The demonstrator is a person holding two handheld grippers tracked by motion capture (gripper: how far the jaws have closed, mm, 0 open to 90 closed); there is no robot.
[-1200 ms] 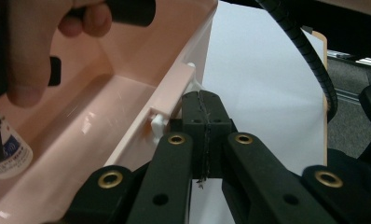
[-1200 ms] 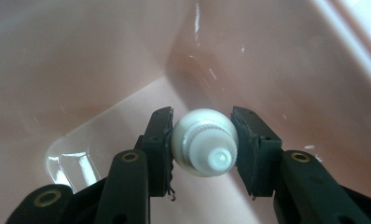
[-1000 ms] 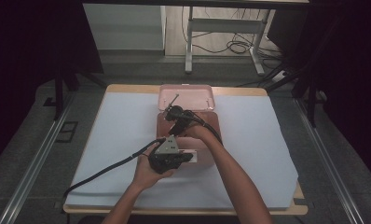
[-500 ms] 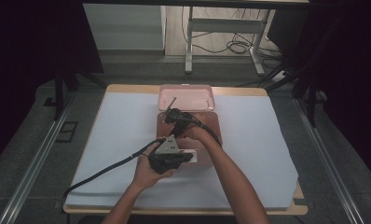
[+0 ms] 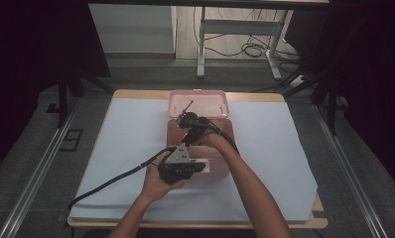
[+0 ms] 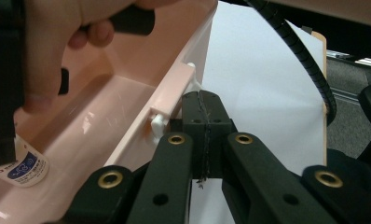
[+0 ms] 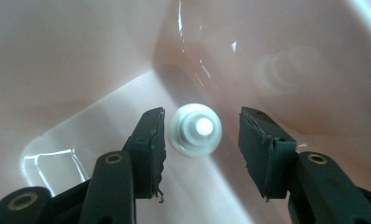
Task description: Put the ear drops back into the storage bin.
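Two tongs work at an open pale pink plastic box (image 5: 198,144) that sits in the middle of a white sheet (image 5: 285,148) covering the wooden desk (image 5: 136,93). The box's lid (image 5: 199,103) stands up and leans back at the far side.

The left tongs (image 6: 206,119) are fully closed, jaw against jaw, with nothing between them. They rest against the outside of the box's near wall, just beside a small white latch (image 6: 159,122) on the rim. In the high view these left tongs (image 5: 195,167) lie at the box's near edge, held in the person's left hand (image 5: 158,181). A round blue-and-white sticker (image 6: 23,168) lies on the box's inner wall.

The right tongs (image 7: 202,135) point down into the box, and their jaws have just been opening. A small round white plastic cap (image 7: 196,129) lies on the pink floor of the box between the two jaws, with a clear gap on each side, so neither pad presses on it. From above, the right tongs (image 5: 189,130) dip into the box under the person's right hand (image 5: 205,138).
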